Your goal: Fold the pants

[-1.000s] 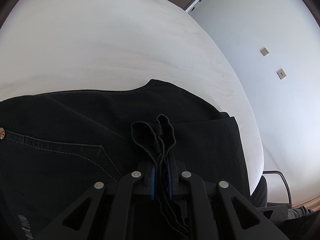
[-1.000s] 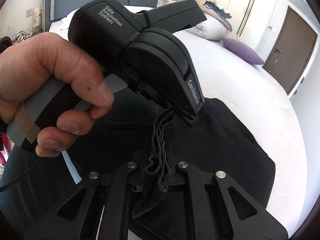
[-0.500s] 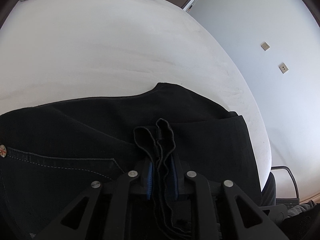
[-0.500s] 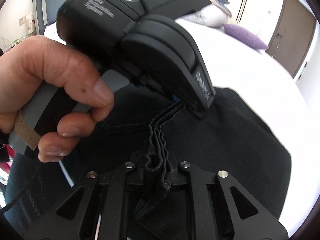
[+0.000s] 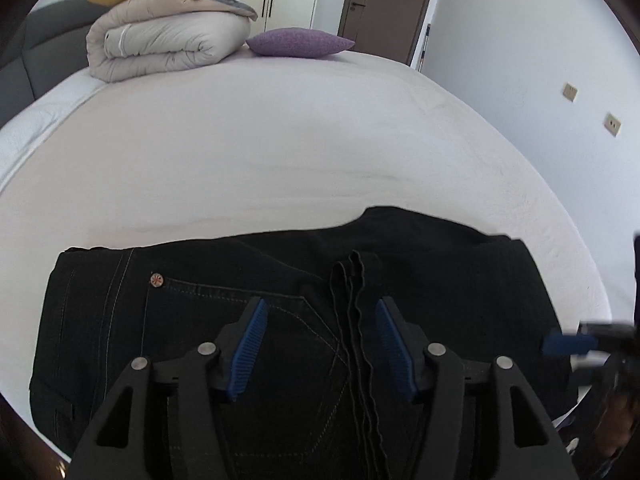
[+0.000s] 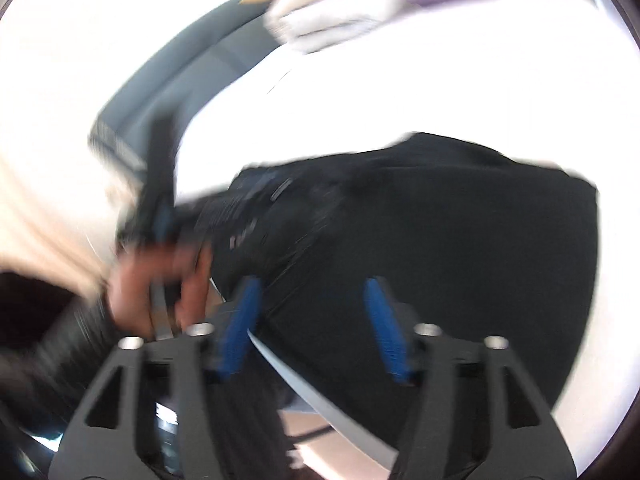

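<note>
A second ago both grippers pinched the stacked black hem edges; now both have let go, their jaws having just been opening. The left gripper (image 5: pixel 320 340) stands with its blue ribbed pads (image 5: pixel 250 346) well apart, and the wavy stack of hem edges (image 5: pixel 354 320) lies loose between them, nearer the right-hand pad, touched by neither. Its view has tilted up, so the rolled beige quilt (image 5: pixel 168 40) and the purple cushion (image 5: pixel 300 42) at the far end of the white bed (image 5: pixel 280 140) now show. The right gripper (image 6: pixel 316 328) also has its pads spread with nothing pressed between them; its picture is heavily smeared. The lettered black handle that filled this view before has shrunk to a blurred shape held by the hand (image 6: pixel 160 284) at the left.

No writing can be read now; only a small red-patterned rivet (image 5: pixel 156 279) shows.

The folded black denim pants (image 5: pixel 200 320) lie flat on the bed, directly beneath both grippers.
</note>
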Demonstrator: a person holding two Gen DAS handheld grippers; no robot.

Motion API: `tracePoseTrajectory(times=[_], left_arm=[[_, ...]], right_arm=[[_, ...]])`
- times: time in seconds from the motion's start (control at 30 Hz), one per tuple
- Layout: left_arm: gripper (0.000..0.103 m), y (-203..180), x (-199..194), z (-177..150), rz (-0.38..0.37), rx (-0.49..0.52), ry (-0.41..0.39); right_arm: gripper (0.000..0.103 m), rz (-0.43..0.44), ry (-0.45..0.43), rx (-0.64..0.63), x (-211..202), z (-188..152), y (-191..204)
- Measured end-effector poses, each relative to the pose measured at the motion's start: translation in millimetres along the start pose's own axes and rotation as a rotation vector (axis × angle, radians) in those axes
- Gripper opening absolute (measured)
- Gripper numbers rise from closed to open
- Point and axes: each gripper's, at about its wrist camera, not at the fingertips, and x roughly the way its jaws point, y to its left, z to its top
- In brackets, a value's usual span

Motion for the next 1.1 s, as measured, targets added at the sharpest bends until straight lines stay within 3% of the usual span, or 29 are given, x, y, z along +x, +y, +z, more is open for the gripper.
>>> tracePoseTrajectory(times=[0.03, 0.13, 0.2, 0.3, 0.43, 0.67, 0.87, 1.1], left_arm=[[0.061, -12.8, 2.3, -8.0, 0.027, 0.035, 0.012], [0.061, -35.9, 15.9, -28.1, 0.093, 0.112, 0.061], [0.062, -44.2, 28.2, -39.3, 0.136, 0.144, 0.097], [0.063, -39.6, 30.9, -45.4, 0.142, 0.102, 0.085], [0.065, -43.1, 34.3, -49.6, 0.176, 0.144, 0.078], [0.065, -43.3, 38.1, -49.7, 0.197, 0.148, 0.078], [0.065, -44.7, 39.3, -49.3, 0.214, 0.150, 0.073], [0.065, -48.9, 35.2, -54.2, 0.218, 0.140, 0.066]], right_arm=[[0.025, 0.022, -0.018, 0.088, -8.6, 6.8, -26.9], [0.017, 0.099, -0.039, 0.290, -21.5, 24.1, -97.3], [0.017, 0.124, -0.046, 0.387, -17.8, 36.9, -136.0], [0.017, 0.137, -0.041, 0.469, -5.8, 40.3, -175.9], [0.005, 0.163, -0.039, 0.525, -3.5, 41.1, -226.2], [0.005, 0.206, 0.063, 0.474, 2.3, 0.0, -207.9], [0.005, 0.229, 0.122, 0.465, -22.4, -54.0, -167.1], [0.000, 0.217, 0.115, 0.483, -18.8, -77.1, -161.6]])
